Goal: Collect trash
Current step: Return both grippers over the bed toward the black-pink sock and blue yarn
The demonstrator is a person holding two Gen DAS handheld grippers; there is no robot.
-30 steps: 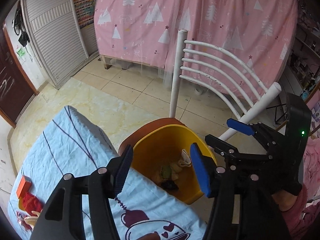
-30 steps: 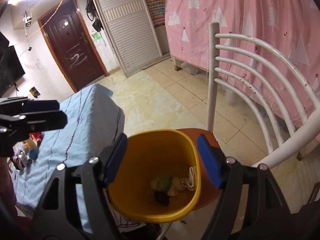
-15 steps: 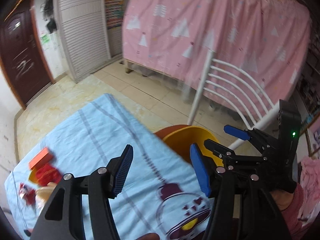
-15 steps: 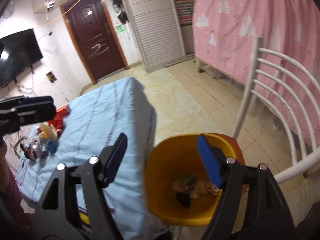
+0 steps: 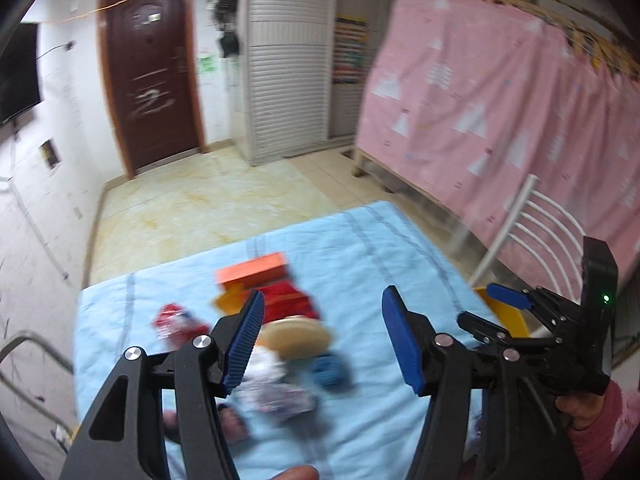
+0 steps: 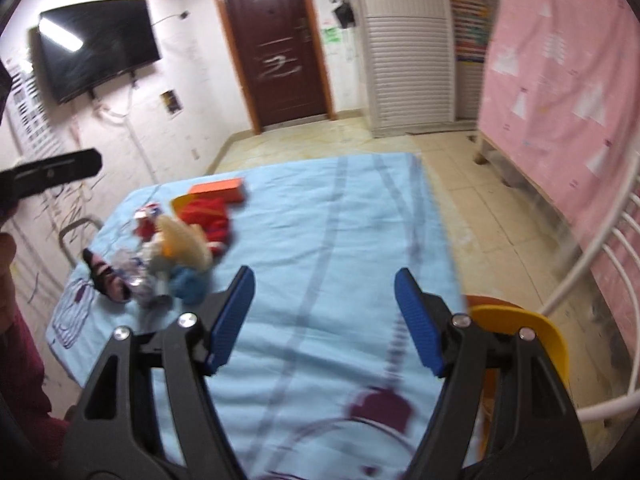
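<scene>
A blurred pile of trash lies on the light blue tablecloth [image 5: 380,248]: an orange box [image 5: 252,268], a red wrapper [image 5: 290,300], a tan round piece [image 5: 298,334], a blue lump [image 5: 330,372] and a crumpled clear wrapper [image 5: 276,398]. My left gripper [image 5: 322,344] hangs open above the pile with nothing between its blue pads. My right gripper [image 6: 326,316] is open and empty over bare cloth [image 6: 328,216], to the right of the pile [image 6: 186,248]. The yellow bin [image 6: 520,328] shows at the table's right end.
A white slatted chair [image 6: 600,264] stands behind the bin, with a pink curtain [image 5: 500,120] beyond it. A dark door [image 6: 276,40], a white shutter cabinet [image 5: 288,80] and a wall television [image 6: 100,44] line the far walls. A metal frame [image 5: 28,344] stands left of the table.
Both views have swung left, away from the yellow bin and its contents, onto the trash pile on the cloth. The bin has slid to the right edge. Both jaws look unchanged.
</scene>
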